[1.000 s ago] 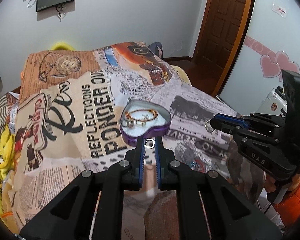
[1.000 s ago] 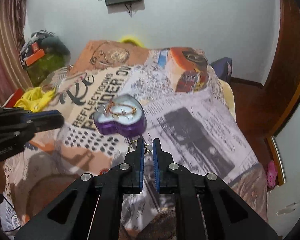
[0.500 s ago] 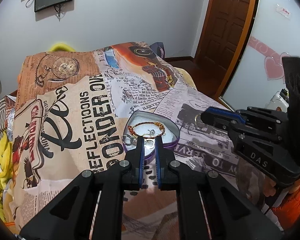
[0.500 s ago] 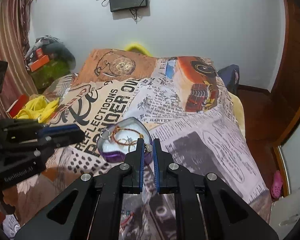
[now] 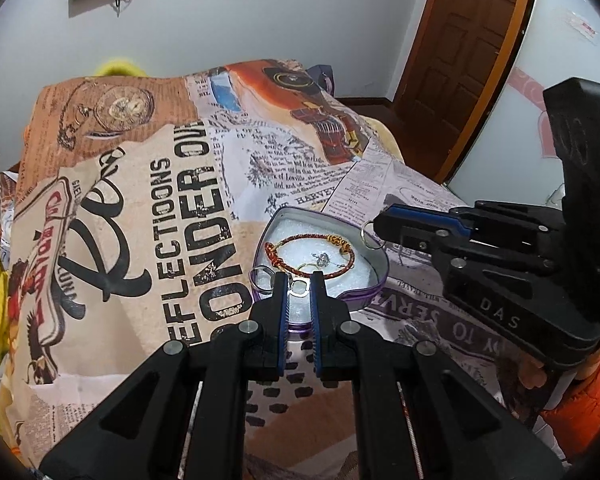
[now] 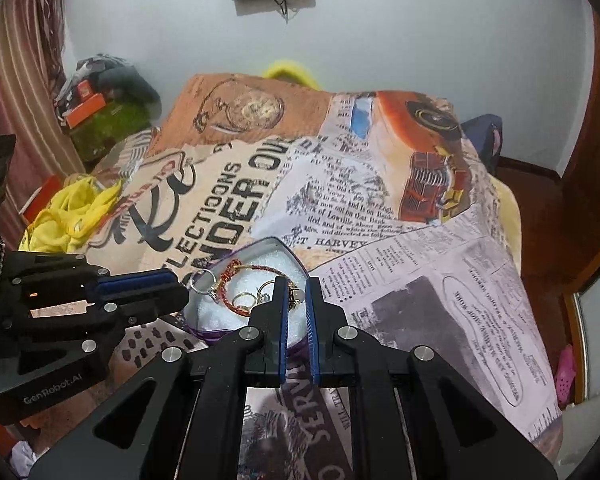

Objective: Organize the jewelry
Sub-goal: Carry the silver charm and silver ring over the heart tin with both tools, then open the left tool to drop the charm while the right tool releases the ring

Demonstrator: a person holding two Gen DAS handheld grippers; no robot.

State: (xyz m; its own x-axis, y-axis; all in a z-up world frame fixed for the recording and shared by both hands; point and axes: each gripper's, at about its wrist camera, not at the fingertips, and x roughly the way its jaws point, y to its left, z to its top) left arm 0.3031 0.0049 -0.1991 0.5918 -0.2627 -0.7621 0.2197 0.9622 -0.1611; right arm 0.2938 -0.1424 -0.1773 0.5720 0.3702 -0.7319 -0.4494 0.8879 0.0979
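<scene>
The left gripper (image 5: 299,289) sits at lower centre of its own view, its jaws nearly together and clamped on a small silver ring (image 5: 299,289), right over the near rim of the purple heart-shaped tin (image 5: 380,276) with its white padding. The right gripper (image 6: 296,295) is likewise low in the centre of its view, jaws pinched on a small gold earring with a pale bead (image 6: 295,296), above the tin's right side; in the left view it reaches in from the right edge with a thin ring hanging at its tip. Inside the tin lies a red-and-gold braided bracelet (image 5: 292,250) with several loose rings, and the tin rests mid-frame on the newspaper-print bedspread (image 5: 180,184). Compared with half a second ago, both grippers have come closer over the tin, which now looks larger and nearer the fingertips.
</scene>
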